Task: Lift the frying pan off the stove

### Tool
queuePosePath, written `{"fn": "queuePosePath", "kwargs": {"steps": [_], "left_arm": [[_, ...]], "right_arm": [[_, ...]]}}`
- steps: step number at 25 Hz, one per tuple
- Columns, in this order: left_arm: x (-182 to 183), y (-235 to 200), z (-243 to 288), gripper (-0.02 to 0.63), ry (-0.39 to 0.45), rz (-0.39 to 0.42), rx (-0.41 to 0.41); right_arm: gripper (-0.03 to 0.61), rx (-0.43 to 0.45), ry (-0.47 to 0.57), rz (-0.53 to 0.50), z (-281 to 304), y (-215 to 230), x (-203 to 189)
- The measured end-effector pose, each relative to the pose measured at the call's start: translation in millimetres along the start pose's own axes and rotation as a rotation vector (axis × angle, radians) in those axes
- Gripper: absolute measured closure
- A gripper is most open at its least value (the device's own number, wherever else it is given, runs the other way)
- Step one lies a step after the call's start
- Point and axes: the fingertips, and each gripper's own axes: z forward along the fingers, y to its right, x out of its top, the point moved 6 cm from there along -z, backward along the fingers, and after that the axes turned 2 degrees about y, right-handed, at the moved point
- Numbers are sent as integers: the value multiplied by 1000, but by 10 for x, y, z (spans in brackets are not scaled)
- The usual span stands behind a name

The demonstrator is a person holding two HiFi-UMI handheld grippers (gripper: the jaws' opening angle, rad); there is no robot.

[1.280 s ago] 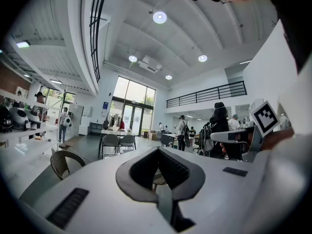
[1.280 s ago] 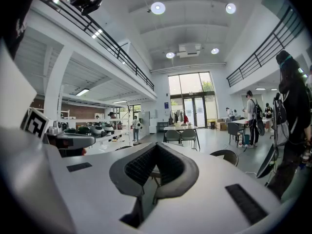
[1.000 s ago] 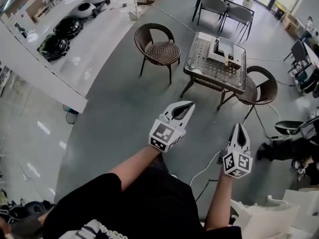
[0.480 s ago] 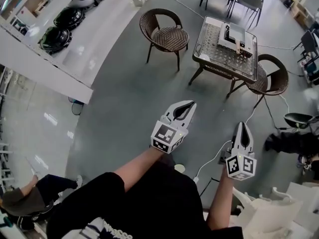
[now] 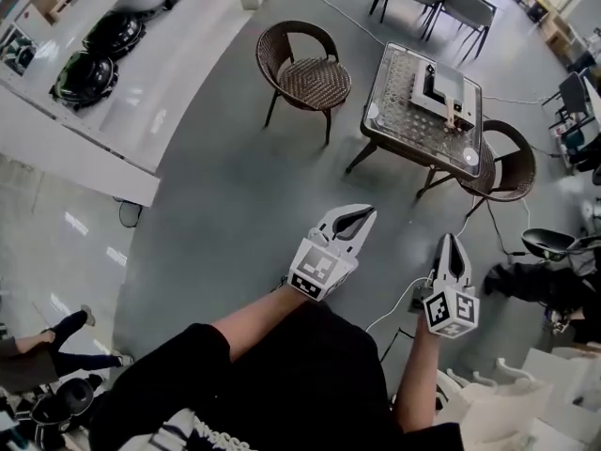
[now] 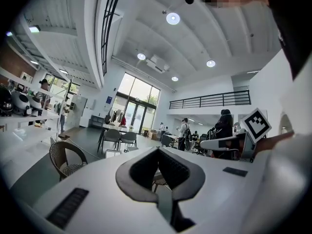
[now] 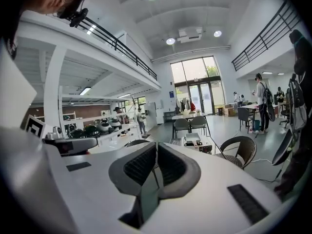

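Observation:
No frying pan and no stove show in any view. In the head view my left gripper (image 5: 368, 211) is held out over the grey floor, its fingertips together and nothing between them. My right gripper (image 5: 452, 239) hangs beside it to the right, jaws closed and empty. The left gripper view looks level across a big hall past the left gripper's (image 6: 157, 151) meeting tips. In the right gripper view the right gripper (image 7: 156, 145) points toward a wicker chair and a table, its pads touching.
Ahead stand a brown wicker chair (image 5: 302, 71), a glass-top table (image 5: 390, 125) bearing a white object (image 5: 437, 87), and a second wicker chair (image 5: 507, 163). A long white counter (image 5: 160, 101) with round black appliances (image 5: 84, 69) runs at the left. A person's legs (image 5: 56, 341) show at lower left.
Both grippers have shifted a little over the floor, still closed. The chairs and table sit differently in the head view, and someone's legs have come into sight at lower left.

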Motion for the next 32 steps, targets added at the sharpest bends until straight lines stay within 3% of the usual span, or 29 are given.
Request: {"fn": "queuePosePath", "kwargs": {"steps": [7,18,26,32], "left_arm": [[54,-563,158,606,-7,-14,-49],[29,-907,357,606,-14,-33,-74],[40,-1005,718,606,3,32,3],[63,-1038,1339,606,-15,64,50]], "right_arm": [[546,8,-6,-44,463,-398,47],[546,-37,-7,-52,788,-400,144],[546,-38,-1,-16,1060,-110,49],[546,-26,4,14,1451,441,111]]}}
